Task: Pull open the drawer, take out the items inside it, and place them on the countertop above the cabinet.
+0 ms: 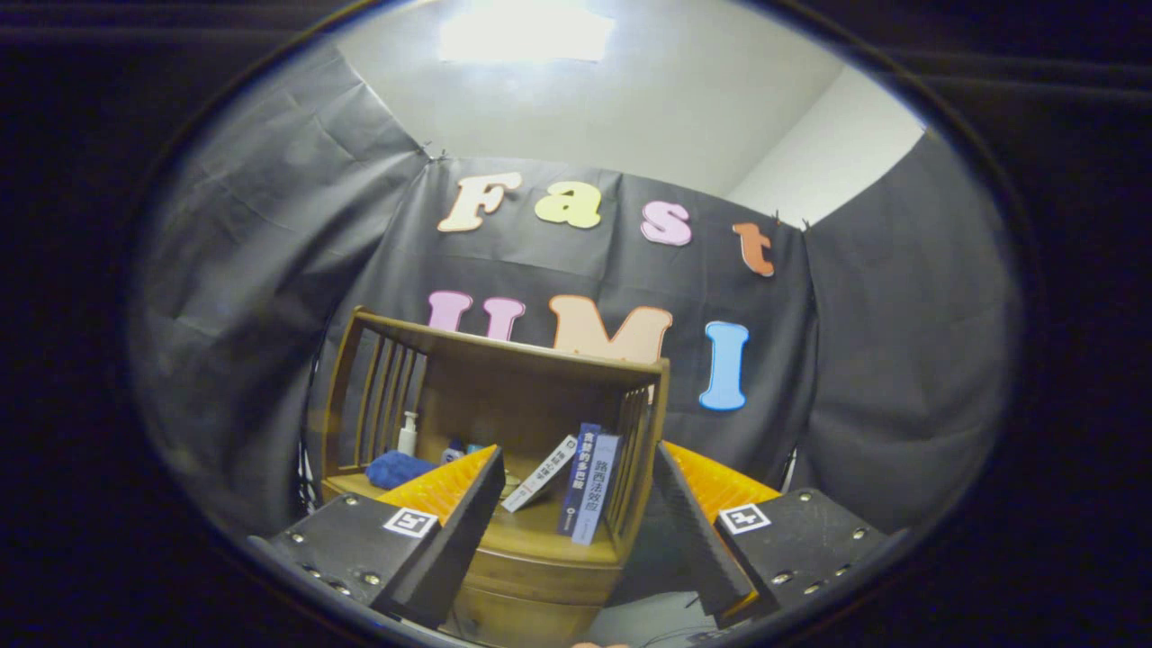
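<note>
Wooden brown cabinet point(531, 558) is sitting beyond my tool point(576, 531), whose fingers are spread apart, holding nothing; I am judging its drawer front point(531, 576) looks closed, so squaring up matters.

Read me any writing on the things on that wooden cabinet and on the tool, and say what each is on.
"路西法效应": spine of the light blue book.
Dark blue book, white book: print too blurred to read.
Tool, open and empty, short of the cabinet: square coded markers, no words.
</note>
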Demonstrator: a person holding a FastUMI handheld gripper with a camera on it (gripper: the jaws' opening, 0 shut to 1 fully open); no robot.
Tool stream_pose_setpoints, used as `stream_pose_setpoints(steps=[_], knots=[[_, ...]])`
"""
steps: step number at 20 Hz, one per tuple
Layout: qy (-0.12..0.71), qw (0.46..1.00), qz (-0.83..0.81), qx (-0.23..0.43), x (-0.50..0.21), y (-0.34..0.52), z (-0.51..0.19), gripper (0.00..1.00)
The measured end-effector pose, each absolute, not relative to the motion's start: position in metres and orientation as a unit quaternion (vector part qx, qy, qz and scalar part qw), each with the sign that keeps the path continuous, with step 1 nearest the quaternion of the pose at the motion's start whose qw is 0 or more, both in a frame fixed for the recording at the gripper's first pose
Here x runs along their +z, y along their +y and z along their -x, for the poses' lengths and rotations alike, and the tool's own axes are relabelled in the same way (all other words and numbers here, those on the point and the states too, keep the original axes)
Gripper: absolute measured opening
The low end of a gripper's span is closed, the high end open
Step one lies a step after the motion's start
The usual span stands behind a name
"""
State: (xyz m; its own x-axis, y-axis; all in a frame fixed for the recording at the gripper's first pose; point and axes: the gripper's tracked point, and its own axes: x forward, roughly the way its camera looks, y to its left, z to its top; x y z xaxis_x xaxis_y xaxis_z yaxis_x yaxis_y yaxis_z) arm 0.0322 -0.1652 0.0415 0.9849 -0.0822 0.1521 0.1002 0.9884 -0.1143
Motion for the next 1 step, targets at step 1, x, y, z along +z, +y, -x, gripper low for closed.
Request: stream_pose_setpoints(steps=[1], knots=[[-0.071, 0.994, 0.068, -0.046, 0.0397, -0.1675, -0.0294, 0.98]])
